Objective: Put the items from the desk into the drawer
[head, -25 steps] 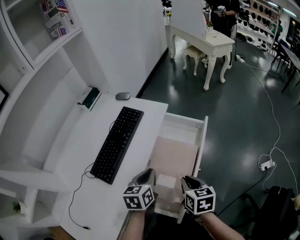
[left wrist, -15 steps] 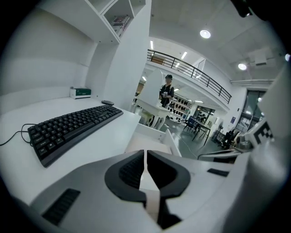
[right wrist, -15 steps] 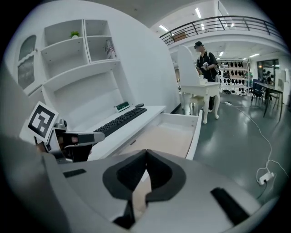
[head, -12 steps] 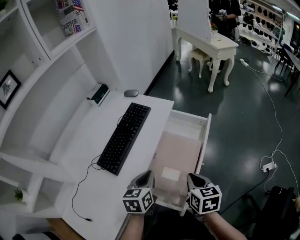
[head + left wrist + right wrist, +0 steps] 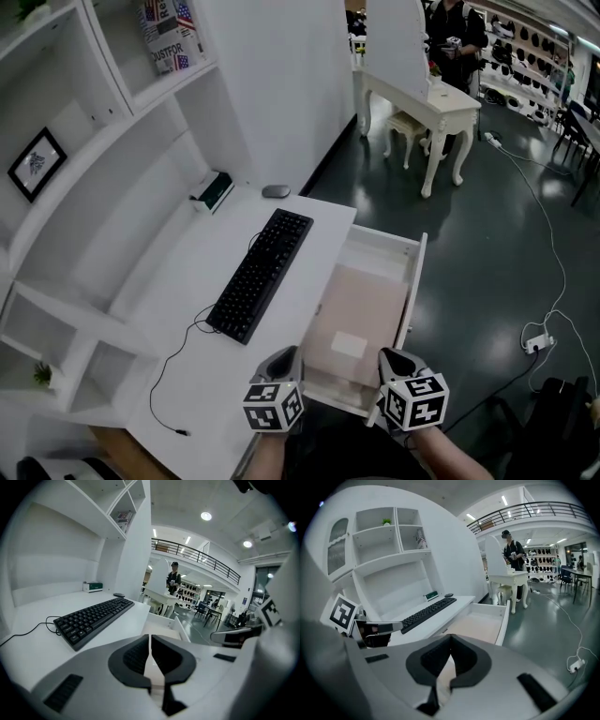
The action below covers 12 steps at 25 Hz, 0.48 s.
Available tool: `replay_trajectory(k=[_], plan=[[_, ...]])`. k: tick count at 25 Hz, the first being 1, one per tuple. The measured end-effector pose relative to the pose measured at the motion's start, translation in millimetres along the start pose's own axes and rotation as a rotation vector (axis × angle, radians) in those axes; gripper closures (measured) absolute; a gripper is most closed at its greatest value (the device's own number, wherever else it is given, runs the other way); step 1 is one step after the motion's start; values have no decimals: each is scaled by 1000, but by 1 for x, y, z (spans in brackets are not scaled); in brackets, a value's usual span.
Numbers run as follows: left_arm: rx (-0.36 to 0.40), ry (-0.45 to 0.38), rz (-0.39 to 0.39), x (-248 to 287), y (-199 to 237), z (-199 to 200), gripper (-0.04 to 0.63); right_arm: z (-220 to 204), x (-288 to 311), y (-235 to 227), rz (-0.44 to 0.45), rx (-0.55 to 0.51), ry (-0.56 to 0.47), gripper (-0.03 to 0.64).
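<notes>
The keyboard (image 5: 261, 274) and the mouse (image 5: 276, 191) are lying on the desk (image 5: 178, 281), beside the open drawer (image 5: 411, 298). I am holding my left gripper (image 5: 285, 356) and right gripper (image 5: 390, 358) at the drawer's near edge, both jaws pressed together, pinching nothing.

Only one print can be read — "USTFOR", its first letter unclear — on the flag-patterned box (image 5: 172, 37) on the upper shelf (image 5: 169, 86). Nothing else is legible.

framed picture (image 5: 36, 164) | white table (image 5: 445, 98) | power strip, perhaps (image 5: 536, 343)
</notes>
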<state>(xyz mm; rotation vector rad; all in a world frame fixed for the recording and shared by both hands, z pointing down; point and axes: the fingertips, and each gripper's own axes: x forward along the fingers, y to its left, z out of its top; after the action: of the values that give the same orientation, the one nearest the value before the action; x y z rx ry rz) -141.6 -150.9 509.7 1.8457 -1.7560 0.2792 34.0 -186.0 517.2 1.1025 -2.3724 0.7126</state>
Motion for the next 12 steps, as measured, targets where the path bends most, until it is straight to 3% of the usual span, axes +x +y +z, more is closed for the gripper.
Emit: replay_trajectory(k=[12], plan=[[6,-37,25,-30,11,0,572,4,-18,14,-13,-37,-48,617]])
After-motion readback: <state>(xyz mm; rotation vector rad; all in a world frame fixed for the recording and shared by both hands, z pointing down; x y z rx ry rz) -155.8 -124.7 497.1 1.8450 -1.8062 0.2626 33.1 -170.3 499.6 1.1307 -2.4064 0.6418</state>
